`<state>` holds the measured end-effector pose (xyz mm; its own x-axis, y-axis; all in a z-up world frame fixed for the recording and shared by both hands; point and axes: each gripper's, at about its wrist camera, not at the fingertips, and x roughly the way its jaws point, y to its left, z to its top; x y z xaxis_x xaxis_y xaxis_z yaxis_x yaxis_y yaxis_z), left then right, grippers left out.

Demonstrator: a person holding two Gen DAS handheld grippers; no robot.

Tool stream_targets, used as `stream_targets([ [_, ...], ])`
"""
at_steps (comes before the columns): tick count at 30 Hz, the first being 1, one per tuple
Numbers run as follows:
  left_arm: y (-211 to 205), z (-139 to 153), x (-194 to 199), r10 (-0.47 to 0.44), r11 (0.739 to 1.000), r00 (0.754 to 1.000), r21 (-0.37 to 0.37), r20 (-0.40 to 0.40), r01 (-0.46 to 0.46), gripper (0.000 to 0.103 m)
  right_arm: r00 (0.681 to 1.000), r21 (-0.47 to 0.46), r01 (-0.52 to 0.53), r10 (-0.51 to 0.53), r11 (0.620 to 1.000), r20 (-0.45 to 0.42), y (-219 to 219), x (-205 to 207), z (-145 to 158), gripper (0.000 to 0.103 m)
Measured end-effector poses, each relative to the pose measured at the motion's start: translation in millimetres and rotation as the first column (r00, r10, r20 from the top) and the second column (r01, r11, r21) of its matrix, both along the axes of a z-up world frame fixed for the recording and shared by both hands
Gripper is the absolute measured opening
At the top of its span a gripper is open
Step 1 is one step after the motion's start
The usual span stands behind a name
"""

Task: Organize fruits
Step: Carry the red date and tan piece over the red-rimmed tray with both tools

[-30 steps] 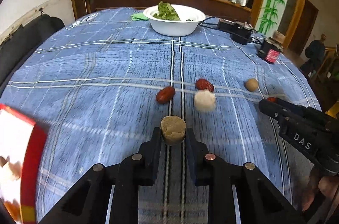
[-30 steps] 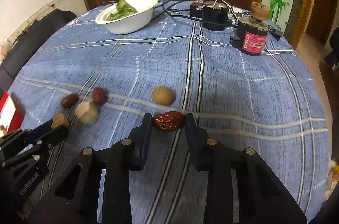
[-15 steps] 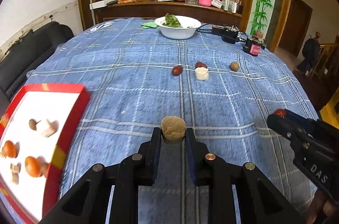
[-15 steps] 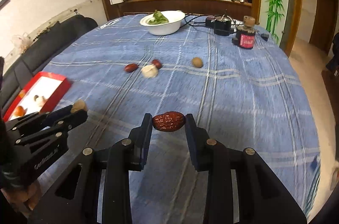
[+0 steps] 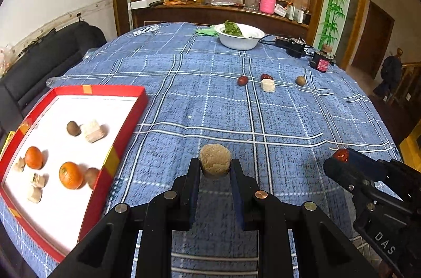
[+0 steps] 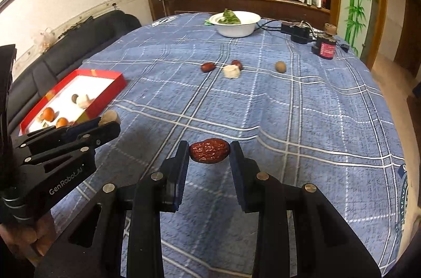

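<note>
Left gripper [image 5: 215, 170] clenched on tan porous chunk [image 5: 215, 162], held above blue plaid tablecloth [image 5: 200, 104], just right of red tray [image 5: 113, 159]. Right gripper [image 6: 209, 155] clenched on wrinkled red date [image 6: 209, 153], raised over cloth. Tray holds two oranges [image 5: 70, 174], brown nuts, pale chunks. Far on cloth: two dates [image 5: 242, 80], pale chunk [image 5: 267, 85], nut [image 5: 300, 80] apart to right. White bowl [image 5: 240, 37] with greens at far edge.

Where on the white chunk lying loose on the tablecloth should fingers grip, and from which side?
Grip the white chunk across its two upright side faces, coming down from above. It sits flat and squat, and a date touches its far side, so close left-to-right across the free sides.
</note>
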<state>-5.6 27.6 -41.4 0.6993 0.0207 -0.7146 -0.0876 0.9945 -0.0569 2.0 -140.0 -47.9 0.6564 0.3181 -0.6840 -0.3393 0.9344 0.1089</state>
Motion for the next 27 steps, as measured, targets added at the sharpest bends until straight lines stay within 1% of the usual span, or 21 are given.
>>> stream_targets([
  [7, 10, 2, -14, 0.015, 1.0, 1.0, -0.009, 0.007, -0.015, 0.022, 0.999, -0.005, -0.041, 0.041, 0.999, -0.004, 13, -11, -2, 0.03],
  [14, 32, 6, -26, 0.058, 0.998, 0.998, -0.015, 0.016, -0.058, 0.022, 0.997, -0.005, -0.083, 0.083, 0.997, -0.005, 26, -15, -2, 0.03],
  [20, 63, 15, -40, 0.136, 0.991, 0.99, -0.015, 0.039, -0.135, 0.022, 0.989, 0.0, -0.149, 0.149, 0.989, 0.001, 49, -15, 2, 0.03],
  [27, 114, 19, -49, 0.254, 0.967, 0.966, -0.018, 0.05, -0.254, 0.022, 0.963, 0.003, -0.269, 0.269, 0.963, 0.025, 102, -12, 14, 0.03],
])
